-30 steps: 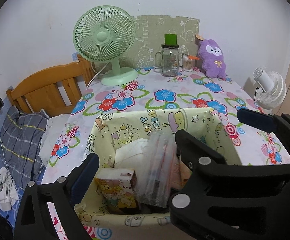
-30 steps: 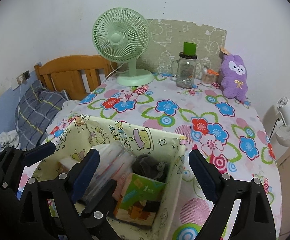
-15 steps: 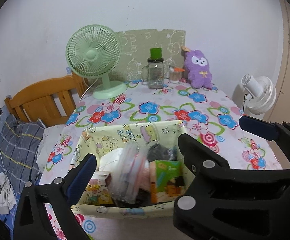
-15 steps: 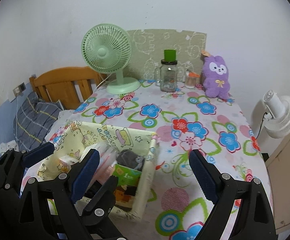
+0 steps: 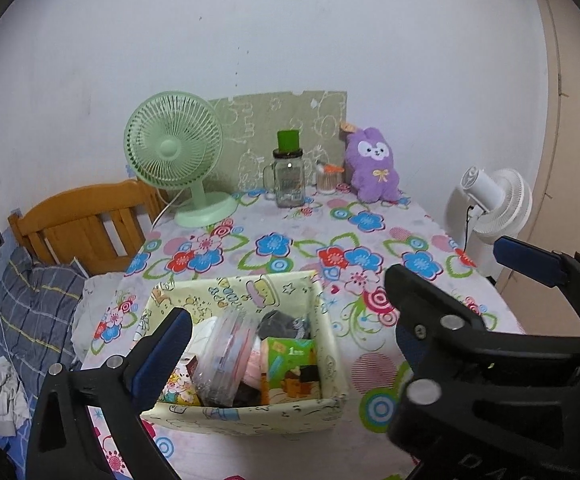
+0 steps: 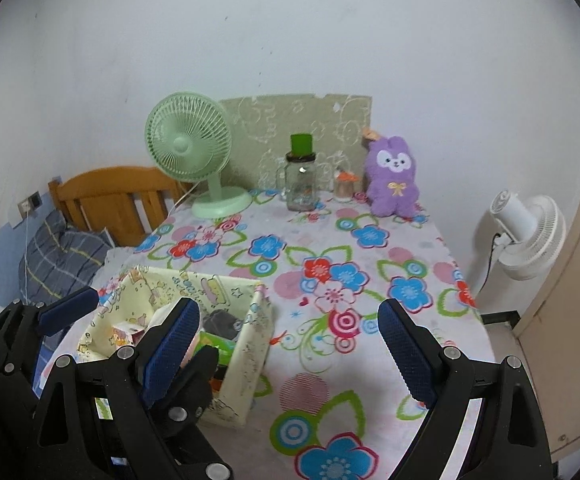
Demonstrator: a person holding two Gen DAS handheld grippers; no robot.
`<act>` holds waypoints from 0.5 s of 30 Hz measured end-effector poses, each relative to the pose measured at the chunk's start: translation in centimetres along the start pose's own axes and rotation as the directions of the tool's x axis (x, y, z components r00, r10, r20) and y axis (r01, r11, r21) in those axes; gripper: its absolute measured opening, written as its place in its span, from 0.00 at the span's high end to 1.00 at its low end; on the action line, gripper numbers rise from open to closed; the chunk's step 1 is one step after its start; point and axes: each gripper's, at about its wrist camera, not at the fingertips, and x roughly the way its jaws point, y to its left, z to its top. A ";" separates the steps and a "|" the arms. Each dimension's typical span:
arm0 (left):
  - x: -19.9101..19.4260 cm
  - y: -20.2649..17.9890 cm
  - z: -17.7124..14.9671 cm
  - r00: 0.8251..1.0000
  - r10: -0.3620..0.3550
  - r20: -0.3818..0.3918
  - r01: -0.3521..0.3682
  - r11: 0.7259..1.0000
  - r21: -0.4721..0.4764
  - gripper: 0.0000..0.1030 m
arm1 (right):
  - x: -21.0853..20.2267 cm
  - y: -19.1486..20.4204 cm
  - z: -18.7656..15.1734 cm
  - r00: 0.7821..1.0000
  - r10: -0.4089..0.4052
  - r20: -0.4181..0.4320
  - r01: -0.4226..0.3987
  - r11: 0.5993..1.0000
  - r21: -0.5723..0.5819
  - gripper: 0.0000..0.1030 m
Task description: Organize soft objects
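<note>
A pale yellow cartoon-print fabric bin (image 5: 250, 292) (image 6: 256, 344) sits near the table's front left, holding packets, a green box and a dark soft item. A purple plush bunny (image 5: 373, 170) (image 6: 393, 178) sits upright at the far right of the table. My left gripper (image 5: 290, 344) is open and empty, hovering above and behind the bin. My right gripper (image 6: 290, 352) is open and empty, just right of the bin over the cloth. In the left wrist view, the right gripper (image 5: 489, 344) fills the lower right.
The floral tablecloth (image 6: 329, 280) covers the table. At the back stand a green desk fan (image 6: 194, 156), a glass jar with green lid (image 6: 301, 178) and a small toothpick jar (image 6: 345, 188). A white floor fan (image 6: 525, 232) stands right; a wooden bedhead (image 6: 118, 196) left.
Both grippers have pulled back and up from the bin, so the bin and table look smaller and farther. Both stay open and empty.
</note>
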 end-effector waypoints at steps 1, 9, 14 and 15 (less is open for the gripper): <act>-0.4 -0.2 0.1 1.000 0.000 0.007 0.000 1.000 0.001 0.00 | -0.4 -0.3 0.0 1.000 -0.004 0.010 0.004 1.000 0.004 0.10; -2.8 -1.4 0.8 0.998 -0.006 0.056 0.006 1.000 0.004 0.00 | -4.1 -2.8 0.1 0.995 -0.056 0.079 0.053 0.998 0.039 0.10; -3.7 -1.6 0.9 0.997 -0.002 0.077 0.002 1.000 -0.002 0.00 | -6.1 -4.6 -0.1 0.989 -0.098 0.109 0.091 0.993 0.071 0.10; -3.9 -1.7 0.9 0.997 0.000 0.082 0.000 1.000 -0.003 0.00 | -6.4 -4.9 -0.1 0.988 -0.104 0.113 0.096 0.993 0.075 0.10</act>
